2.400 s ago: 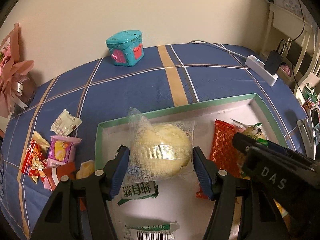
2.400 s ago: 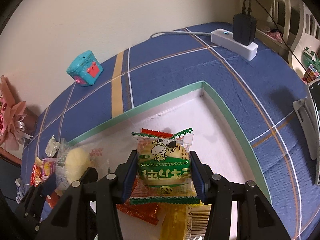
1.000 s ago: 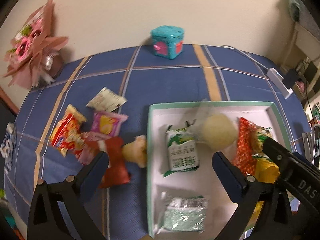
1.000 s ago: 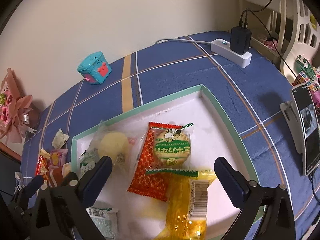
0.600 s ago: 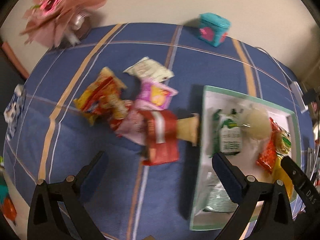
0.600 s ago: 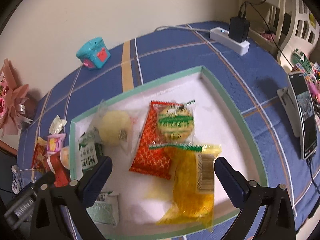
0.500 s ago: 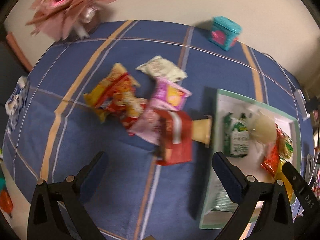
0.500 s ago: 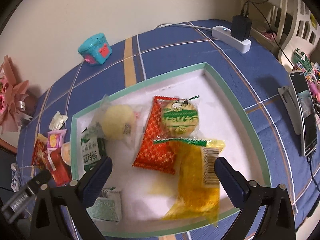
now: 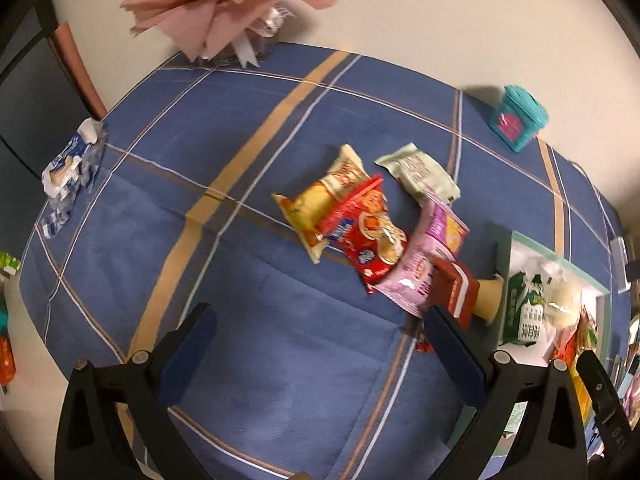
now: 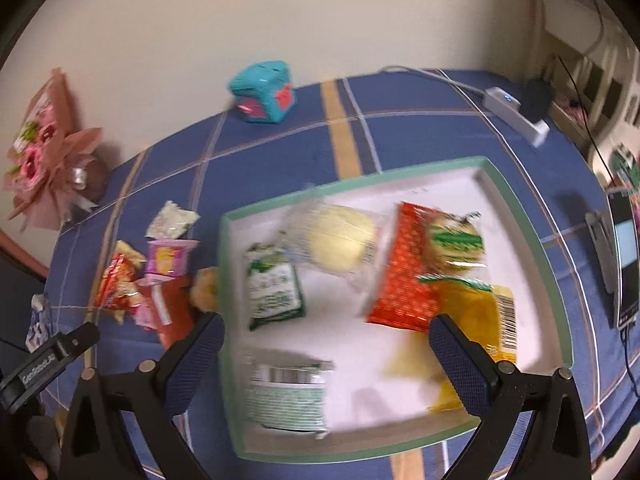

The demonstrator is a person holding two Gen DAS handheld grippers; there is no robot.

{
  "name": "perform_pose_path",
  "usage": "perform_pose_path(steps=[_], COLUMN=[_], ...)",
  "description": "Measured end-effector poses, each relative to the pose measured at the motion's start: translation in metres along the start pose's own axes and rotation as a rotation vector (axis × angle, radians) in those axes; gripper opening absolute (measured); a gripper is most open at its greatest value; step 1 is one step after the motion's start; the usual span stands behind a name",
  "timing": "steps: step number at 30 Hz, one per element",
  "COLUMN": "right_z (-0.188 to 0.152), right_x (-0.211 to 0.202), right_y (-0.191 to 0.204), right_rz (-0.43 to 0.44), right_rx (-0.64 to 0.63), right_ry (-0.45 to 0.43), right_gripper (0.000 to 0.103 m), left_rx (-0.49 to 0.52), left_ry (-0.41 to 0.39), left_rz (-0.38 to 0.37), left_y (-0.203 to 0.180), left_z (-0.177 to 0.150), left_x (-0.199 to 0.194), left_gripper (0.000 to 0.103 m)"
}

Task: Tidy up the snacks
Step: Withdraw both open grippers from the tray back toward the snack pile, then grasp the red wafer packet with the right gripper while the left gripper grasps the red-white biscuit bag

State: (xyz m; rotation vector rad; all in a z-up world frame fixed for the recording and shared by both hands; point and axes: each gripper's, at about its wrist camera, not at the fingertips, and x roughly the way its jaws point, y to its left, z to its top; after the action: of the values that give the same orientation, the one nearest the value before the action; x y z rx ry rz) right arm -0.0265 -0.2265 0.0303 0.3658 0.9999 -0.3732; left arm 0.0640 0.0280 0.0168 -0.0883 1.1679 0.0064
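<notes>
We see a blue plaid tablecloth (image 9: 248, 320) with a soft, napped weave crossed by tan and white stripes. On it sits a shallow rectangular tray (image 10: 532, 240) with a mint-green rim and a smooth white floor.

Inside the tray lie crinkly foil and film packets: a green-and-white pouch (image 10: 274, 290), a pale round bun in clear wrap (image 10: 340, 236), a red patterned sachet (image 10: 404, 284), a round biscuit in green-striped film (image 10: 454, 242), a yellow bag with a barcode (image 10: 480, 316), and a blurred green-white pack (image 10: 286, 396) near the front rim.

Left of the tray, the loose snacks form an overlapping heap: a yellow pillow bag (image 9: 320, 200), a glossy red biscuit packet (image 9: 368, 236), a pale green packet (image 9: 418, 172), a pink packet (image 9: 440, 228), a second pink wrapper (image 9: 408, 284), a dark red carton-like pack (image 9: 456, 292) and a tan piece (image 9: 488, 296) touching the tray wall.

The left gripper (image 9: 328, 352) hangs above bare cloth near the heap, angled down, its blue textured pads spread wide and holding nothing. The right gripper (image 10: 328, 360) hovers over the tray's near half, pads likewise wide apart and empty.

At the wall stand a teal house-shaped box (image 10: 264, 92) and a pink paper bouquet (image 9: 224, 4).
</notes>
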Motion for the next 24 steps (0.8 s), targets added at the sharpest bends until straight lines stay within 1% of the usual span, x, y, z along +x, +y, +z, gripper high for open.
perform_pose_path(steps=[2,7,10,14,21,24], right_z=[0.001,0.0,0.0,-0.002,-0.011,-0.012], right_x=[-0.001,0.005,0.013,0.025,0.039,0.042], right_y=[0.011,0.038,0.054,0.078,0.116,0.127], right_rz=[0.003,0.063,0.093,0.114,0.119,0.115], right_rx=[-0.025,-0.086,-0.116,-0.16,-0.24,-0.259], right_ry=[-0.003,-0.001,-0.001,0.009,0.017,0.009], right_gripper=[0.103,0.103,0.103,0.103,0.102,0.096], left_rx=[-0.019,-0.012,-0.009,-0.03,-0.057,-0.066], left_ry=[0.001,0.016,0.024,0.03,0.048,0.049], left_rz=[-0.007,-0.011,-0.021,-0.032,-0.036,-0.045], left_y=[0.005,0.007,0.007,0.015,0.033,0.039], left_z=[0.0,0.003,0.008,0.016,0.024,0.028], left_x=[0.001,0.01,0.016,0.023,0.034,0.037], left_gripper=[0.103,0.103,0.103,0.103,0.103,0.103])
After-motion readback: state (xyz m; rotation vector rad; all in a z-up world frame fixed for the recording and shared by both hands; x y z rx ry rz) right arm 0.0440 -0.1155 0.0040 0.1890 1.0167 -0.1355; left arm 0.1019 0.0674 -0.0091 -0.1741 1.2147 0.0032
